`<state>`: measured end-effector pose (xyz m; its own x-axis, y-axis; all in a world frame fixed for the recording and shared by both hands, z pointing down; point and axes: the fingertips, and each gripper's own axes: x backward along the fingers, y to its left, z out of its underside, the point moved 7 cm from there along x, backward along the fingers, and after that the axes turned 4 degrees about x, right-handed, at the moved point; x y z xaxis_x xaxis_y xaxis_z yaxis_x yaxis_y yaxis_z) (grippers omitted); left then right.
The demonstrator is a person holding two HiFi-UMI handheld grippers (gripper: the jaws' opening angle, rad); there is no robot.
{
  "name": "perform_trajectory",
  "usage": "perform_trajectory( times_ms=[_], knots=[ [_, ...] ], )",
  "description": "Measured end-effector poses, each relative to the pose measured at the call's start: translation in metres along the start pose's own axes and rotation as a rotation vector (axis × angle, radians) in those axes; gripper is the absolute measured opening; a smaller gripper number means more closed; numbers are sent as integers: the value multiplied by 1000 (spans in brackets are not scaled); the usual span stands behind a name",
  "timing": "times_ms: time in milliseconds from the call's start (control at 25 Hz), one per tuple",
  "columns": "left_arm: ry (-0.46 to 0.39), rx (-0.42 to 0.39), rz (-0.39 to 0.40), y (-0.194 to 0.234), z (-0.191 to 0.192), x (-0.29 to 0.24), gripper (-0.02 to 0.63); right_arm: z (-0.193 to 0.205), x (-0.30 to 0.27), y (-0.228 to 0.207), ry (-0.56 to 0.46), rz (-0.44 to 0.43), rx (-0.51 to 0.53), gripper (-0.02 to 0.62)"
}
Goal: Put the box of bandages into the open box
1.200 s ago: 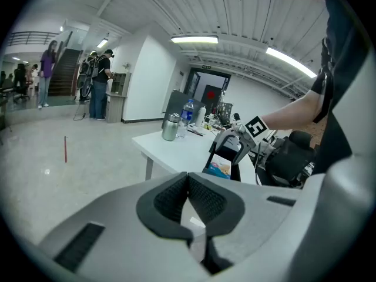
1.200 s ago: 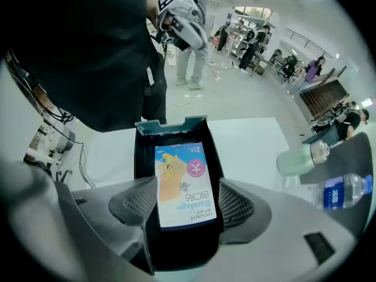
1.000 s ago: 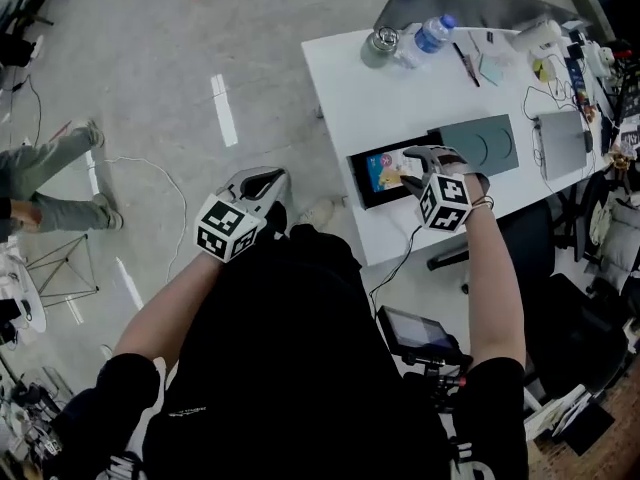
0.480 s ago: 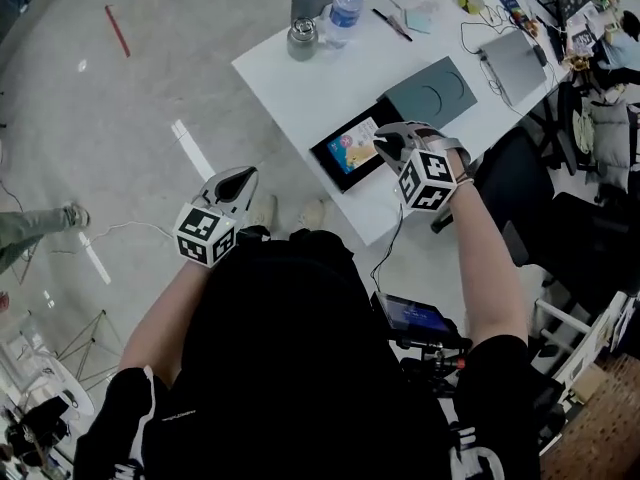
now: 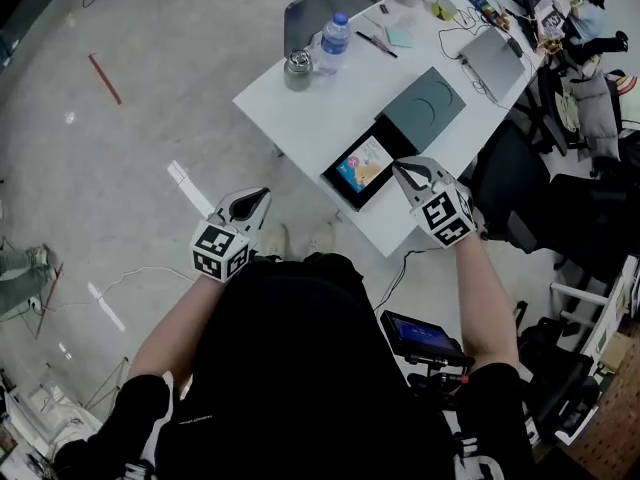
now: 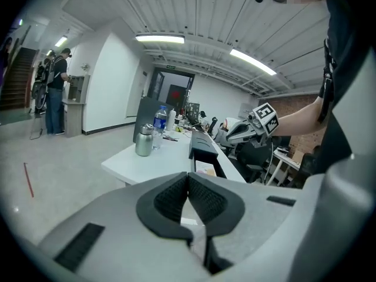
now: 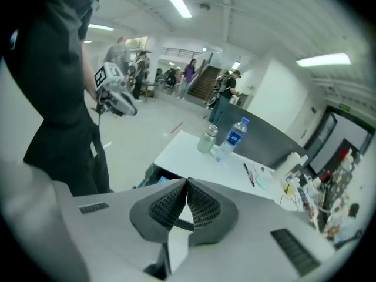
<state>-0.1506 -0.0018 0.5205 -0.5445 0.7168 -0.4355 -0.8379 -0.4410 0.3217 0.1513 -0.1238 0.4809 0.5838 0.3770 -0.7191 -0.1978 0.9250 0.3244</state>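
Bandage box (image 5: 362, 163) lies flat inside the open box (image 5: 395, 148), at the 6 o'clock edge of the table (image 5: 300, 108), so the placing step looks done. The right gripper (image 5: 405, 171) hangs at 4 o'clock of the open box; its tongs have just been closing and are pressed together on nothing. The left gripper (image 5: 255, 200) is off the table at 8 o'clock, over the floor, tongs also pressed together and empty. The next move probably calls only for drawing the right gripper clear without knocking the rim; the lid (image 5: 432, 106) at 1 o'clock may want fitting. Count: one bandage box, one open box, one lid, one bottle (image 5: 334, 36), one flask (image 5: 297, 68), two grippers
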Motion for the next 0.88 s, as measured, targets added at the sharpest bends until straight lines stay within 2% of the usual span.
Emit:
perform_trajectory(
  times_ms=[160, 320, 560, 880],
  knots=[
    [14, -23, 50, 10, -5, 0, 9, -3, 19, 8, -112, 110, -244, 27],
    [22, -43, 105, 18, -11, -9, 9, 1, 33, 20, -186, 207, -397, 26],
    [27, -90, 189, 22, -21, -18, 9, 8, 48, 55, -234, 314, -552, 26],
    [64, -131, 280, 25, -22, -20, 9, 0, 48, 109, -288, 414, -679, 26]
  ],
)
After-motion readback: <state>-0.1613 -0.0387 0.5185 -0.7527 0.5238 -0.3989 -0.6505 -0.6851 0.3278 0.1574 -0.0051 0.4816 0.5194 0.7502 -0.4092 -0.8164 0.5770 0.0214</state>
